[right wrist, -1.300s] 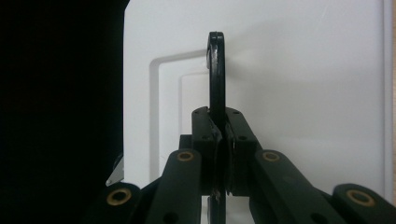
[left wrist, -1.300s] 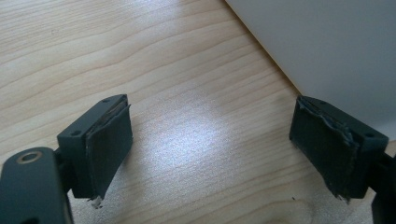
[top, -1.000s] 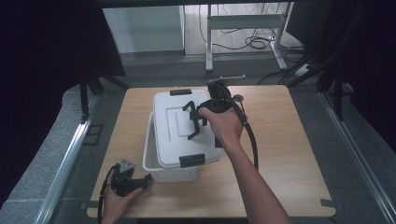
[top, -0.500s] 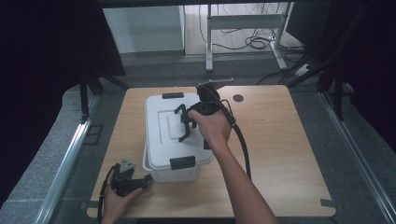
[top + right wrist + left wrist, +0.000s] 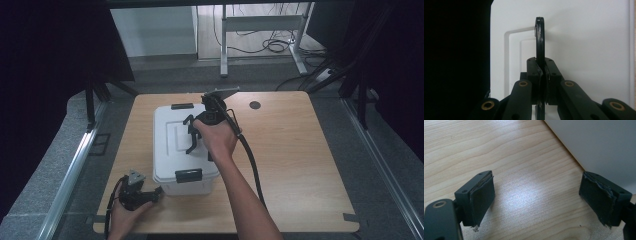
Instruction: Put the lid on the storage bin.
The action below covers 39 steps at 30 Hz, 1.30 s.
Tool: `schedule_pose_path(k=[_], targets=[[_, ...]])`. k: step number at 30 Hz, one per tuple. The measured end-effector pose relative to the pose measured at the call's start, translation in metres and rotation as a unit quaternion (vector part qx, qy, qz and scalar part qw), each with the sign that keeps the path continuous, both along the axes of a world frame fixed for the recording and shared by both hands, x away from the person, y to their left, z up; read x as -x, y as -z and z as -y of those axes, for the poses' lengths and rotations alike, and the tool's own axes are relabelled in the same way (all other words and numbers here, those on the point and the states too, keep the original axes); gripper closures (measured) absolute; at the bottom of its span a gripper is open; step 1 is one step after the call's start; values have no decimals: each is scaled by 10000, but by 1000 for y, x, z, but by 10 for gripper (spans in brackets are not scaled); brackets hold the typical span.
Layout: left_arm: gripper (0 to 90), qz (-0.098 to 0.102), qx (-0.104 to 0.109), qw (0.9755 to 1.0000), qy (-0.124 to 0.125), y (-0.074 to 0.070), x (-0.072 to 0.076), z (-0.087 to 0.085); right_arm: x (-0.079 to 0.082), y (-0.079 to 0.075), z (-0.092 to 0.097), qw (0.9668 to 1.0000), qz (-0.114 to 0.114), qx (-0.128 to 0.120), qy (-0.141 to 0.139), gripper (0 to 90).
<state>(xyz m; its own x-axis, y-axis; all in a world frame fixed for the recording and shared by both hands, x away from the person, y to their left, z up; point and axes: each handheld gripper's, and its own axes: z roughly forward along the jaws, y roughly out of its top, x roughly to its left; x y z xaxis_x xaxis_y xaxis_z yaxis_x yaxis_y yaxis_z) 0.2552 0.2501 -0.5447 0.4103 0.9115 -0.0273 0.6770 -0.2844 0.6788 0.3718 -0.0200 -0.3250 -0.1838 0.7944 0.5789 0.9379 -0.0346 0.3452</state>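
Note:
A white plastic box (image 5: 170, 155) with a flat lid (image 5: 586, 37) stands on the wooden table (image 5: 300, 150), left of the middle. A black handle (image 5: 190, 148) stands up from the lid. My right gripper (image 5: 196, 131) comes down on it from above and is shut on the handle (image 5: 539, 37), which shows edge-on between the pads in the right gripper view (image 5: 542, 75). My left gripper (image 5: 155, 192) rests low on the table by the box's near left corner. Its jaws stand open (image 5: 536, 195) over bare wood, with the box wall (image 5: 599, 145) just beyond one pad.
Black latches sit at the box's far end (image 5: 182, 106) and near end (image 5: 188, 175). A round cable hole (image 5: 255, 105) marks the table's far side. The right gripper's cable (image 5: 252, 165) trails along the forearm. Dark floor and metal rails surround the table.
The right gripper has carried the lid by its handle to the left and down. The lid, earlier offset to the right of the box, now sits squarely on it. The left gripper has not moved.

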Motion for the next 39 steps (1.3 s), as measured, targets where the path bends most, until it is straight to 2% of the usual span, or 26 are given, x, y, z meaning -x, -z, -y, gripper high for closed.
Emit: schedule_pose_path(k=[4, 18, 29, 35, 39], targets=[[130, 0, 1, 10000, 4, 0, 0, 0, -1, -2, -2, 9999, -23, 72, 83, 850], [130, 7, 18, 10000, 13, 0, 1, 0, -8, 12, -8, 9989, -272, 193, 334, 849], [130, 5, 9, 10000, 17, 0, 1, 1, -15, 28, -14, 9980, -402, 174, 463, 848], [130, 4, 7, 10000, 17, 0, 0, 1, -17, 39, -15, 9973, -496, 21, 536, 843], [130, -4, 6, 10000, 24, 0, 0, 1, -17, 40, -17, 9977, -482, 89, 478, 841]])
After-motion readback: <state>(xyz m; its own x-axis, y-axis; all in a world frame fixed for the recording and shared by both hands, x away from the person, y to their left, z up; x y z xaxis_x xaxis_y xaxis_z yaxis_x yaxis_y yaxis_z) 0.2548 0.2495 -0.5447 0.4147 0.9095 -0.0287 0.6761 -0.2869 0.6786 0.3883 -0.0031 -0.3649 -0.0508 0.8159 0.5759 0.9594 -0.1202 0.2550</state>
